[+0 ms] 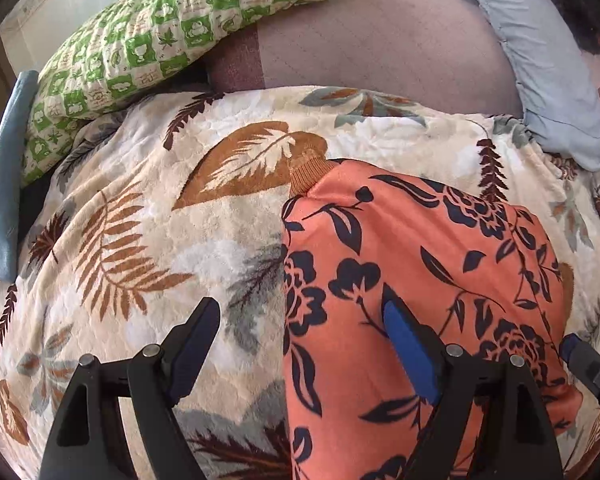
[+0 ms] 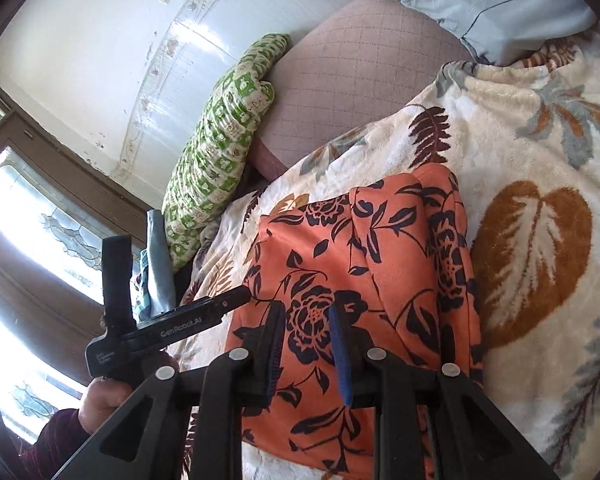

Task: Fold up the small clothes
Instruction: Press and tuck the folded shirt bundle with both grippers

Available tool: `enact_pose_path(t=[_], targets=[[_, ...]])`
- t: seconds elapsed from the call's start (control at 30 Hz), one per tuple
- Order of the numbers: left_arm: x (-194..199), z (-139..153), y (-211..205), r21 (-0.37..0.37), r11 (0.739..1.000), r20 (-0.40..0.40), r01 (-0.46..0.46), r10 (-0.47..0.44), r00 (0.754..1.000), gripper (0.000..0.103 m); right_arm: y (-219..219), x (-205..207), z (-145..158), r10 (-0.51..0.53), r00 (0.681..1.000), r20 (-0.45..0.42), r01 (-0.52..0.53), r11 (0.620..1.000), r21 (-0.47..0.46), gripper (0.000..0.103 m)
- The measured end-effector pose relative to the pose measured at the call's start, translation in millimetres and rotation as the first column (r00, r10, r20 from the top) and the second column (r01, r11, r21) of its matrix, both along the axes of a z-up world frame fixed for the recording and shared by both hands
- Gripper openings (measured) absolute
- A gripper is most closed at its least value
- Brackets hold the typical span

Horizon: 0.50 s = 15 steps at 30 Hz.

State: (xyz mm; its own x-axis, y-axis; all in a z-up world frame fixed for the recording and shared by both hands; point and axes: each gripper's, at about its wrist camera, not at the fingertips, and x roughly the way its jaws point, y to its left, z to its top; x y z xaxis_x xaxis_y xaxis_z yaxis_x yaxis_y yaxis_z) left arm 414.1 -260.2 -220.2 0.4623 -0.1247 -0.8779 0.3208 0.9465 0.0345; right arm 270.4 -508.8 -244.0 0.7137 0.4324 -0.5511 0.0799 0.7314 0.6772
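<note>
An orange garment with dark blue flowers lies folded on a cream leaf-print blanket; its brown ribbed cuff points away. My left gripper is open, hovering over the garment's left edge, one finger over the blanket and one over the cloth. In the right wrist view the garment lies ahead. My right gripper is open over its near part, with nothing between the fingers. The left gripper shows there at the left, held in a hand.
A green and white patterned pillow lies at the far left, a pale blue pillow at the far right, with pinkish quilted bedding between. Folded blue-grey cloth lies at the left edge. A window stands beyond the bed.
</note>
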Motion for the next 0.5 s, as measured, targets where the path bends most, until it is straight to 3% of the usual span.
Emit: enact_pose_path(t=[0.07, 0.17, 0.3, 0.4, 0.5], targets=[[10, -10, -11, 0.016, 1.0, -0.022, 0.019, -0.019, 1.0, 0.085, 2, 14, -11, 0.008, 0.999, -0.034, -0.008, 1.0, 0.004, 0.026], [20, -27, -21, 0.035, 0.999, -0.061, 0.029, -0.027, 0.998, 0.086, -3, 31, -44, 0.05, 0.985, -0.164, -0.038, 0.996, 0.076, 0.026], [30, -38, -19, 0.013, 1.0, -0.096, -0.001, 0.002, 0.995, 0.092, -12, 31, -54, 0.042, 0.985, -0.169, -0.013, 0.985, 0.172, 0.026], [31, -33, -15, 0.001, 1.0, -0.11, -0.008, 0.008, 0.994, 0.093, -11, 29, -51, 0.051, 0.986, -0.161, -0.025, 0.988, 0.155, 0.026], [18, -17, -11, 0.009, 1.0, -0.055, 0.005, -0.005, 0.998, 0.092, -8, 26, -37, 0.047, 0.987, -0.151, -0.03, 0.993, 0.117, 0.026]])
